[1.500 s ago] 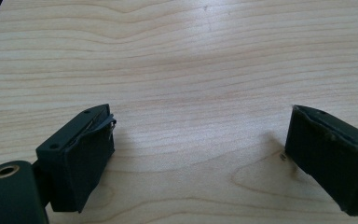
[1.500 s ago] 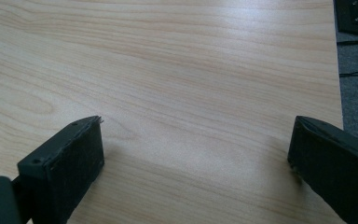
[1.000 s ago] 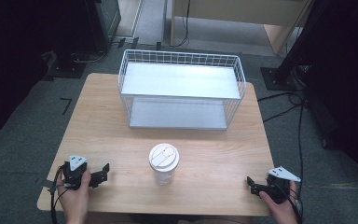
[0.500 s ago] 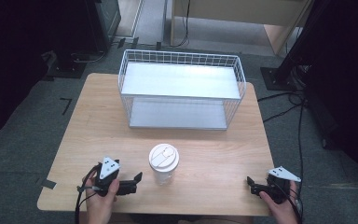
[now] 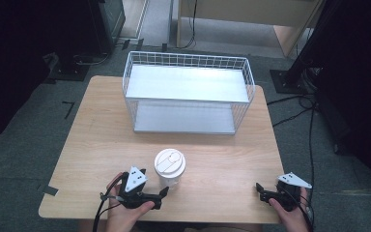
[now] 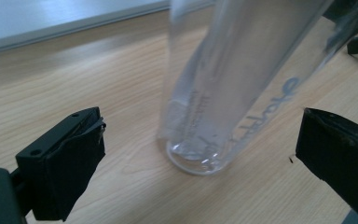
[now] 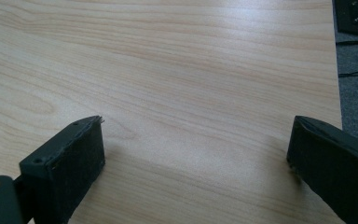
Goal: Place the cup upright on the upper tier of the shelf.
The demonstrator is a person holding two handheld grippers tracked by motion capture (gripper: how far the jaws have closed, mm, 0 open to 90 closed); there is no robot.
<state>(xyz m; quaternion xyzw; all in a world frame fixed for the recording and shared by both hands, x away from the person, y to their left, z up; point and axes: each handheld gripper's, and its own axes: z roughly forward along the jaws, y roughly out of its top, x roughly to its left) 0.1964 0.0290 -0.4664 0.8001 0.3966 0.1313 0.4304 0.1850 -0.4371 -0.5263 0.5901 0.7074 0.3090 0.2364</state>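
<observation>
Near the table's (image 5: 101, 145) front edge, the clear plastic cup (image 5: 169, 170) with white lid looks light, slick and crushable, so the wide-open, empty left gripper (image 5: 162, 193) should squeeze its lower wall gently.

left gripper (image 5: 163, 192): jaws wide apart, low near table edge | right gripper (image 5: 258, 187): jaws wide apart, low

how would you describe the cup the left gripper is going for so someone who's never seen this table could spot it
On the wooden table, look in front of the white wire basket, toward the person's edge. There a clear plastic cup stands upright, with the open left gripper right beside it. Its round white lid and see-through wall with faint lettering set it apart; it is the only loose item on the tabletop.
</observation>
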